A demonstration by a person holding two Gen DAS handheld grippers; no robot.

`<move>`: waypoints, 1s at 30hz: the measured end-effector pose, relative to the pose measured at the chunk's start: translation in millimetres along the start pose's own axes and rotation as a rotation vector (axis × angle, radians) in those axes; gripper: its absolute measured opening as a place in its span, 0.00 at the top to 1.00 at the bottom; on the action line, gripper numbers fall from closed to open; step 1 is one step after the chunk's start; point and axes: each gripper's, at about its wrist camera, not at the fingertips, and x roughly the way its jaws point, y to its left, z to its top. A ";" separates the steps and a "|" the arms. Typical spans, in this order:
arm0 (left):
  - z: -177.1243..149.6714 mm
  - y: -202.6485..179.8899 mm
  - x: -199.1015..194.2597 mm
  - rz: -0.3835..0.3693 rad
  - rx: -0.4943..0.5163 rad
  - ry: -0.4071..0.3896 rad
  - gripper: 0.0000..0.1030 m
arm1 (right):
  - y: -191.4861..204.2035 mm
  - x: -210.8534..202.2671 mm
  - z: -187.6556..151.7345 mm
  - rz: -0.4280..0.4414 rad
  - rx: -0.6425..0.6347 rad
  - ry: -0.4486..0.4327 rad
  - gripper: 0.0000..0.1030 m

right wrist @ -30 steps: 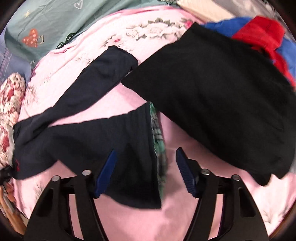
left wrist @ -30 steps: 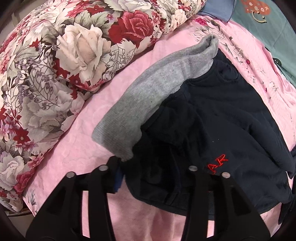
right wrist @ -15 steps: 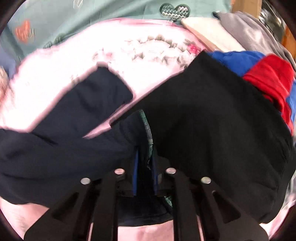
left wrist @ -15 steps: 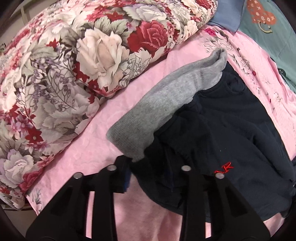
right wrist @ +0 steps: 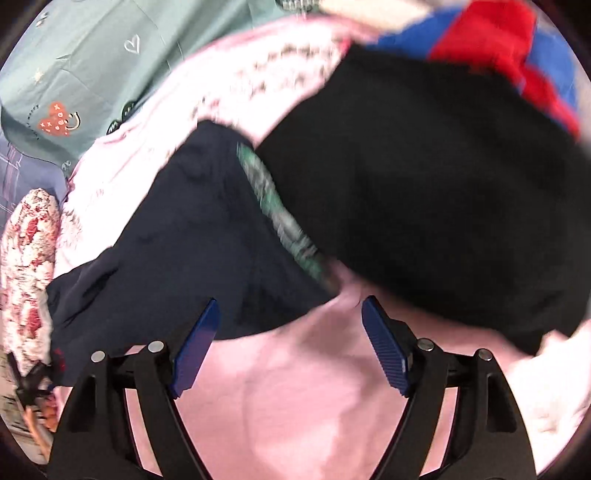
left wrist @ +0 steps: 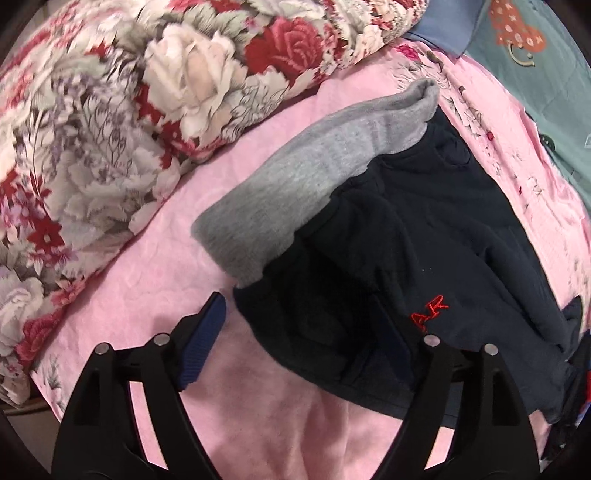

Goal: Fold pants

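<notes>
The left gripper (left wrist: 303, 332) and right gripper (right wrist: 290, 347) had both just spread their jaws, releasing the dark navy fleece pants (left wrist: 424, 236), probably because a fold had been laid. The pants lay bunched on the pink quilted bedspread (left wrist: 155, 266) toward its near edge, grey lining turned out. Both grippers pointed steeply downward.

Bed w/ pink quilted sheet (left wrist: 155, 258) filled most of the view. Floral rose-print comforter (left wrist: 110, 122) was bunched along left edge. Teal bedding w/ cartoon print (right wrist: 85, 74) lay at far end, blue-grey cloth (left wrist: 447, 22) beside it. Light even.
</notes>
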 end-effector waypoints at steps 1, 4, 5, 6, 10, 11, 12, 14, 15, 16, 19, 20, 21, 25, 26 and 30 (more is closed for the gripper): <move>-0.5 4.2 -1.6 -0.018 -0.011 0.001 0.20 | 2.0 1.5 0.2 -0.008 -0.001 -0.014 0.23; -2.9 14.0 -5.1 -0.054 -0.041 0.009 0.15 | 13.5 8.0 2.6 0.026 -0.014 -0.015 0.33; -3.6 14.7 -5.5 -0.060 -0.041 0.009 0.15 | 15.1 11.1 4.1 0.036 -0.007 -0.008 0.35; -4.4 13.8 -5.8 -0.064 -0.032 0.008 0.15 | 16.7 12.0 5.3 0.038 -0.007 -0.015 0.36; -3.1 0.7 -2.1 -0.095 0.030 0.014 0.23 | 18.3 16.5 8.6 0.049 0.001 -0.029 0.41; -1.7 -2.8 -1.4 -0.089 0.039 0.007 0.40 | 14.4 16.0 9.1 0.052 0.003 -0.032 0.41; 0.2 -7.2 0.1 -0.087 0.047 0.006 0.54 | 12.3 15.6 8.8 0.059 0.011 -0.036 0.41; 3.8 -11.2 2.2 -0.125 0.047 0.025 0.83 | 13.3 18.4 10.5 0.061 0.018 -0.046 0.45; 5.8 -14.4 1.3 -0.122 0.045 0.017 0.85 | 12.5 18.8 10.6 0.051 0.021 -0.052 0.50; 6.4 -16.6 -0.7 -0.105 0.049 0.007 0.88 | 13.0 20.1 10.6 0.051 0.018 -0.047 0.59; 10.0 -17.8 -10.5 -0.086 0.049 -0.026 0.94 | 14.7 26.0 11.0 0.095 0.025 -0.001 0.83; 11.7 -15.2 -15.8 -0.080 0.043 -0.044 0.94 | 14.2 23.1 11.1 0.091 0.025 -0.011 0.85; 14.2 -10.5 -23.8 -0.092 0.032 -0.068 0.94 | 15.3 14.6 13.1 0.067 0.008 -0.049 0.86; 18.6 -2.5 -46.8 -0.099 0.022 -0.132 0.95 | 16.5 -24.6 20.1 0.106 -0.027 -0.103 0.87; 18.4 -2.7 -50.1 -0.102 0.023 -0.138 0.95 | 16.2 -31.3 21.0 0.109 -0.032 -0.107 0.87; 12.1 -7.0 -57.0 -0.084 0.056 -0.144 0.95 | 12.0 -48.0 14.6 0.097 -0.059 -0.074 0.87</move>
